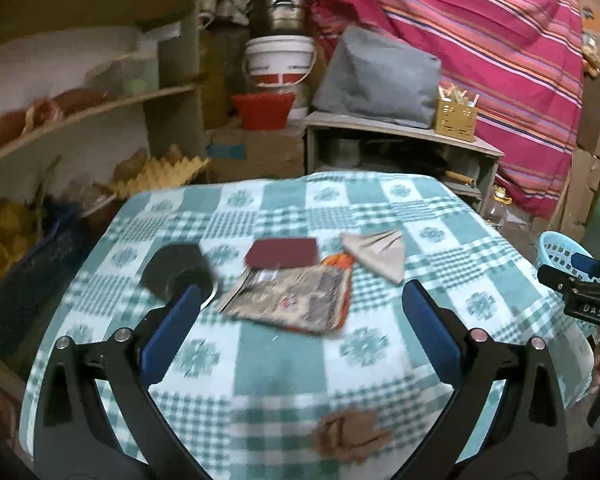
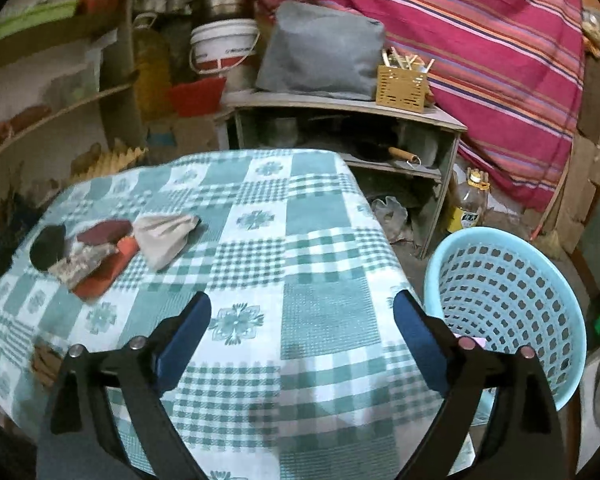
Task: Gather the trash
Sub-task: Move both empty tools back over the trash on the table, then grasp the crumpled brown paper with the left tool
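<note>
Trash lies on the green checked tablecloth (image 1: 284, 364): a black round piece (image 1: 172, 266), a maroon card (image 1: 283, 252), a printed orange-edged wrapper (image 1: 296, 300), a folded beige paper (image 1: 378, 251) and a crumpled brown paper (image 1: 350, 434) near the front edge. My left gripper (image 1: 302, 300) is open and empty above the table, just short of the wrapper. My right gripper (image 2: 302, 314) is open and empty over the table's right side, beside the light blue perforated basket (image 2: 504, 308) on the floor. The trash pile also shows in the right wrist view (image 2: 100, 256).
A low wooden shelf unit (image 2: 340, 108) with a grey pouch (image 2: 320, 54) and a yellow utensil holder (image 2: 402, 82) stands behind the table. Open shelves (image 1: 80, 116) at left, a white bucket (image 1: 280, 60), a striped pink cloth (image 1: 480, 40), an oil bottle (image 2: 470, 204) on the floor.
</note>
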Demonstrator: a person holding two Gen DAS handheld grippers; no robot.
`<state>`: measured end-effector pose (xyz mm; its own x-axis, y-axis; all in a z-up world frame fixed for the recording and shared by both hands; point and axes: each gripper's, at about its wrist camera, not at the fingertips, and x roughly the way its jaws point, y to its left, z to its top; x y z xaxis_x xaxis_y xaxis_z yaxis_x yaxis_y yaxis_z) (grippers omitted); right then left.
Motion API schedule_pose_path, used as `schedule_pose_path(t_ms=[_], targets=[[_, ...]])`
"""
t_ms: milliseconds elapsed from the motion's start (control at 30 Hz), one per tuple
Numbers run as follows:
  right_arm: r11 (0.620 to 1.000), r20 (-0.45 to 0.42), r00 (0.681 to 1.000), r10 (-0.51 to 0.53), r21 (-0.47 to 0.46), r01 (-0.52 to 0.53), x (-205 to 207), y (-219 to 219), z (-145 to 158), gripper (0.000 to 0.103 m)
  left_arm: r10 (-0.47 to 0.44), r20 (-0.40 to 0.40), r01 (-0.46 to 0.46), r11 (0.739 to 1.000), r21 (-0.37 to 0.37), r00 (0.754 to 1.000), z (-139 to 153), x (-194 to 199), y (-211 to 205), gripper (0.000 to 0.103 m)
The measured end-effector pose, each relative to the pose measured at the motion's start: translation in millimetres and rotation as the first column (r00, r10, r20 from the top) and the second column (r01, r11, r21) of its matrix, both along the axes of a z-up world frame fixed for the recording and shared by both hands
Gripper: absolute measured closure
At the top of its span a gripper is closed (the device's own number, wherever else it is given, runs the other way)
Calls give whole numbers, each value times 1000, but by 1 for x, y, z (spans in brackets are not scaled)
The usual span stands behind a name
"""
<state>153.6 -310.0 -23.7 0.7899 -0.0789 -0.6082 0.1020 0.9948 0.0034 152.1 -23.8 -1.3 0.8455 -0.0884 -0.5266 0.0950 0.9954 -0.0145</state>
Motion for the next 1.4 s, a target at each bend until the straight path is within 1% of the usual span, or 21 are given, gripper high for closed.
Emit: schedule_pose_path(t_ms=[67,100,200,300,433,567,667,767,867,933,1000,1167,1233,1333,1400], targets=[[1000,-2,1000,-10,-29,10,1,6,-1,8,21,-3,-21,1000,-5,1000,-5,-5,11,6],[999,2,1000,-22,-44,22,1,9,-1,5,28,-8,-28,1000,-8,1000,-8,-6,15,6],[997,28,999,-39,-58,41,0,15,1,5,37,-28,-37,999,-8,999,-18,-9,22,6],[996,26,998,-61,-70,63,1,17,-1,5,29,-66,-30,1000,-10,997,-32,-11,24,6],[996,8,998,-60,-65,60,4,20,-4,5,0,-93,-2,1000,-26,996,-46,-16,18,6],[994,-4,998,-60,-90,60,6,24,-6,5,-24,-114,19,999,-38,993,-56,-20,5,6],[994,-5,998,-63,-95,62,6,24,-6,5,-28,-136,22,999,-43,990,-65,-21,-4,6],[994,-10,998,-68,-87,67,6,22,-6,5,-20,-178,13,999,-41,984,-77,-19,-8,6],[994,-14,997,-81,-74,79,7,19,-5,5,-35,-215,26,999,-43,976,-87,-18,-13,13],[994,-15,996,-84,-67,82,7,17,-4,5,-60,-225,50,998,-49,973,-90,-17,-16,22],[994,-16,996,-90,-65,89,8,17,-3,5,-90,-233,79,995,-56,968,-92,-17,-19,35],[994,-35,994,-99,-55,97,14,20,-3,5,-141,-243,133,990,-48,960,-92,-18,-28,50],[995,-37,995,-95,-44,93,16,21,-3,5,-145,-252,137,989,-49,957,-91,-17,-28,51],[996,-35,996,-83,-41,81,21,26,-2,5,-152,-270,133,987,-89,951,-87,-12,-21,53],[997,-35,997,-67,-39,65,25,30,-2,5,-139,-253,119,989,-92,957,-81,-7,-15,53]])
